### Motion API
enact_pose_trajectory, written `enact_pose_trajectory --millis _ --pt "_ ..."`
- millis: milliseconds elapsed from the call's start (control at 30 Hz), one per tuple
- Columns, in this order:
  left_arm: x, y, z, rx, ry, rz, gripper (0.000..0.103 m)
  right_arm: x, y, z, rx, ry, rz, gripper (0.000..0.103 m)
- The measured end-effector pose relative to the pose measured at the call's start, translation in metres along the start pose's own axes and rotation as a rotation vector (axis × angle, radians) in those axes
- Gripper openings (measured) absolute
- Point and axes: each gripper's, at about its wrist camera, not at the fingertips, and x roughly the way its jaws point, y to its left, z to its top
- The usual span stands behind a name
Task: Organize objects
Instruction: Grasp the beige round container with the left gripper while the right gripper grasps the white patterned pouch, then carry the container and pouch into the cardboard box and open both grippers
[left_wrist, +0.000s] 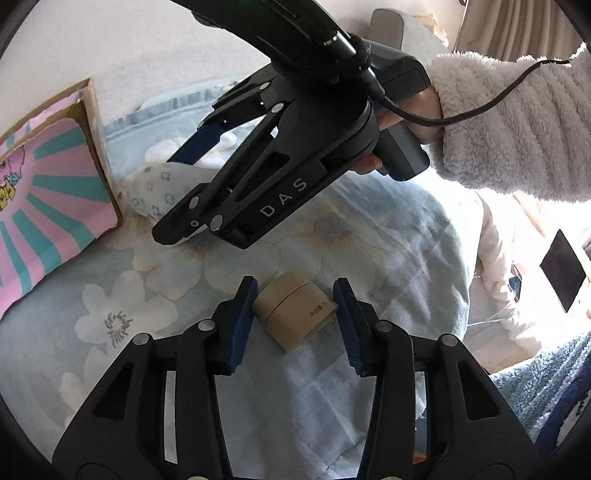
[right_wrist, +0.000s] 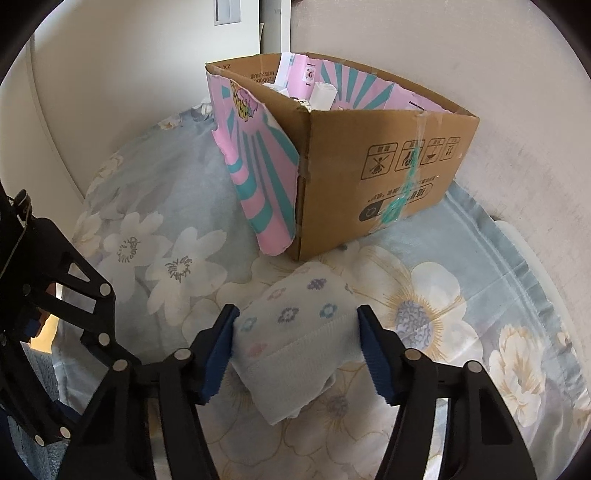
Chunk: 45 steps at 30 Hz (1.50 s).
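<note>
Bedspread (right_wrist: 424, 258): pale blue, printed with large white flowers, laid over a soft surface. Its far edge meets a white wall; its hemmed right edge runs close to the wall on the right. Open cloth lies to the left of the box and along the near side.

Box (right_wrist: 373, 173): brown cardboard, open-topped, set at the far side against the wall. A pink and teal printed flap hangs down its left corner. Papers and small packs show inside. Little room remains between box and wall; the near side is free.

Sock (right_wrist: 295, 332): white, folded, with small flower marks, lying on the bedspread just in front of the box's near corner.

Right gripper (right_wrist: 297, 349): pointed steeply down at the sock. Its blue pads (right_wrist: 218, 358) touch the sock on both sides, pinching it across its width. From the left wrist view it is held by a hand (left_wrist: 417, 118) in a fluffy white sleeve (left_wrist: 517, 122), reaching in from the right, a black cable trailing from it.

Tub (left_wrist: 295, 314): small round tan cardboard container with a lid, lying tilted on the bedspread, near side of the scene, well apart from the box.

Left gripper (left_wrist: 295, 317): also angled down, its jaws either side of the tub. The left pad touches the tub's wall; the right pad sits at its rim, though whether it presses there is not clear.
</note>
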Motion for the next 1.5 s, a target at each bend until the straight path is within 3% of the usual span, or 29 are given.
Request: enact_pose_trajectory --millis 400,800,1167,1500 --pt "-0.015 0.011 0.021 0.018 -0.002 -0.006 0.039 -0.012 -0.006 0.006 0.051 -0.002 -0.021 0.054" --pt "-0.089 0.047 0.056 -0.021 -0.062 0.046 0.039 -0.074 -0.021 0.035 0.169 -0.012 -0.066 0.054" --pt "-0.141 0.148 0.108 -0.135 -0.069 0.203 0.039 -0.128 -0.047 0.104 0.299 -0.090 -0.111 0.054" --pt "-0.151 0.248 0.115 -0.259 -0.002 0.316 0.039 -0.102 -0.064 0.179 0.395 -0.140 -0.086 0.054"
